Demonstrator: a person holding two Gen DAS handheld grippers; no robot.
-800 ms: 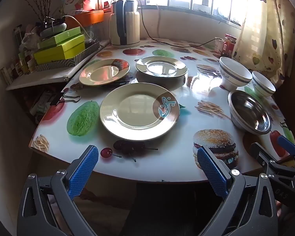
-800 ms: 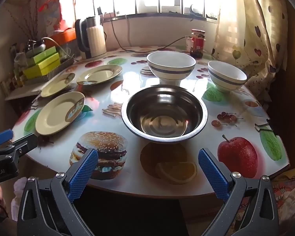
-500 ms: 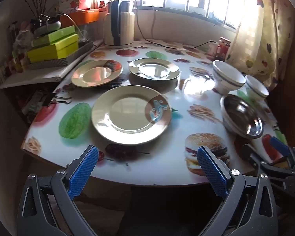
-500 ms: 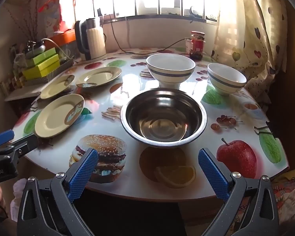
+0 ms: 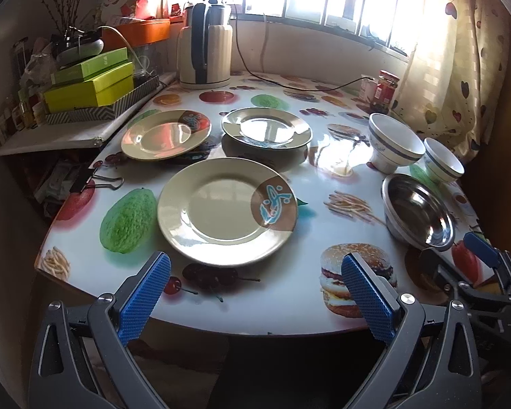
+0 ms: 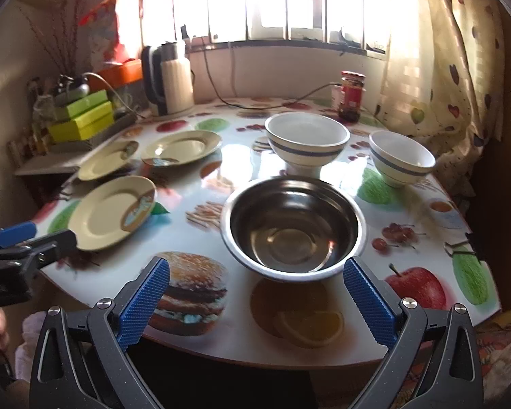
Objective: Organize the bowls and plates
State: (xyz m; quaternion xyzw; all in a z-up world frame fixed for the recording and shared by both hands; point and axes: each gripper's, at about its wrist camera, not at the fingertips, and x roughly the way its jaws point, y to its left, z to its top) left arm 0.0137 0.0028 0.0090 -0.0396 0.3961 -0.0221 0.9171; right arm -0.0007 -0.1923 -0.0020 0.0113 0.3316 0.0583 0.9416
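Three cream plates lie on the fruit-print table: a near plate [image 5: 226, 211], a far left plate [image 5: 165, 134] and a far middle plate [image 5: 265, 127]. My left gripper [image 5: 255, 272] hovers open at the table's front edge, just short of the near plate, with nothing between its fingers. To the right are a steel bowl [image 6: 293, 228], a large white bowl [image 6: 306, 139] with a blue band, and a smaller white bowl [image 6: 402, 156]. My right gripper [image 6: 255, 267] stands open right in front of the steel bowl, empty. The left gripper [image 6: 27, 242] also shows at the left edge of the right wrist view.
An electric kettle [image 5: 204, 54] with its cord stands at the back by the window. Green boxes [image 5: 92, 81] are stacked on a side shelf at the left. A red jar [image 6: 351, 95] is at the back right beside the curtain [image 6: 443, 68]. A binder clip [image 5: 95, 180] is on the table's left edge.
Both grippers have edged toward the table. In the right wrist view the steel bowl now sits lower and nearer the fingers. Nothing on the table has moved.
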